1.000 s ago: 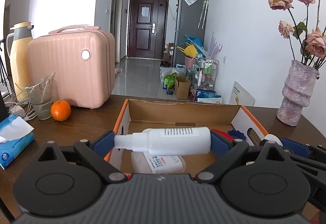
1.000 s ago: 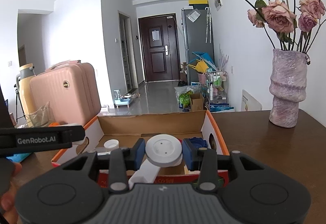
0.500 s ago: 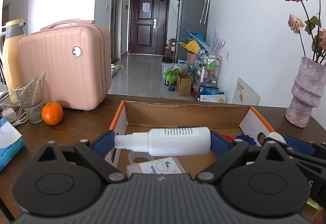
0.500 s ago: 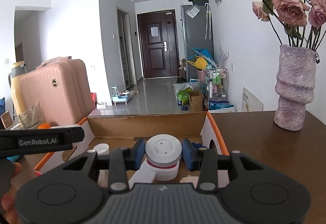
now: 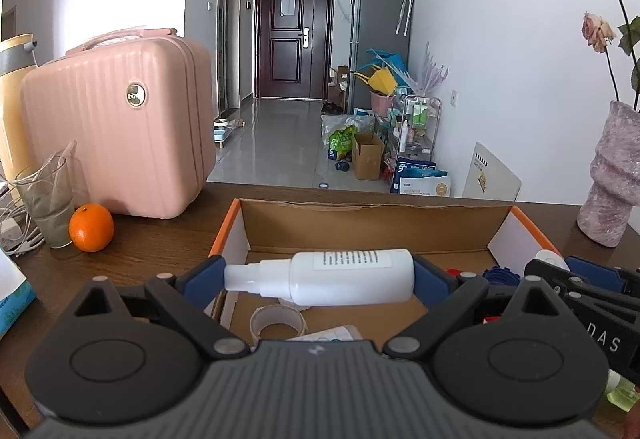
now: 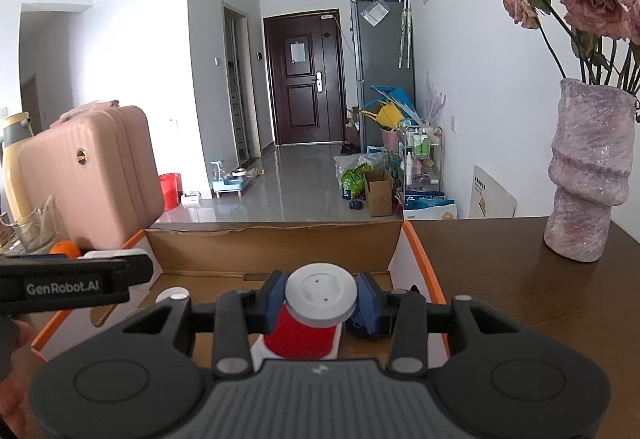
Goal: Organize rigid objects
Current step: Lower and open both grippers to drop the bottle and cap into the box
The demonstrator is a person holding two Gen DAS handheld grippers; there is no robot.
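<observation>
My left gripper [image 5: 318, 275] is shut on a white spray bottle [image 5: 332, 277] held crosswise, nozzle to the left, above the open cardboard box [image 5: 360, 223] with orange edges. My right gripper [image 6: 321, 299] is shut on a white-capped container with a red body [image 6: 316, 307], over the right part of the same box [image 6: 276, 247]. In the box lie a tape roll [image 5: 276, 321], a flat packet [image 5: 332, 335] and a blue item [image 5: 498, 275]. The left gripper's arm [image 6: 68, 283] shows at the left of the right wrist view.
On the dark wooden table stand a pink suitcase [image 5: 116, 127], an orange [image 5: 91, 228], a glass [image 5: 48, 207], a yellow thermos [image 5: 12, 99] and a tissue pack [image 5: 10, 299] on the left. A stone-look vase [image 6: 590, 175] of dried roses stands on the right.
Both grippers have moved forward over the box with their loads, and the box's far wall is closer. The tape roll has come into view under the spray bottle.
</observation>
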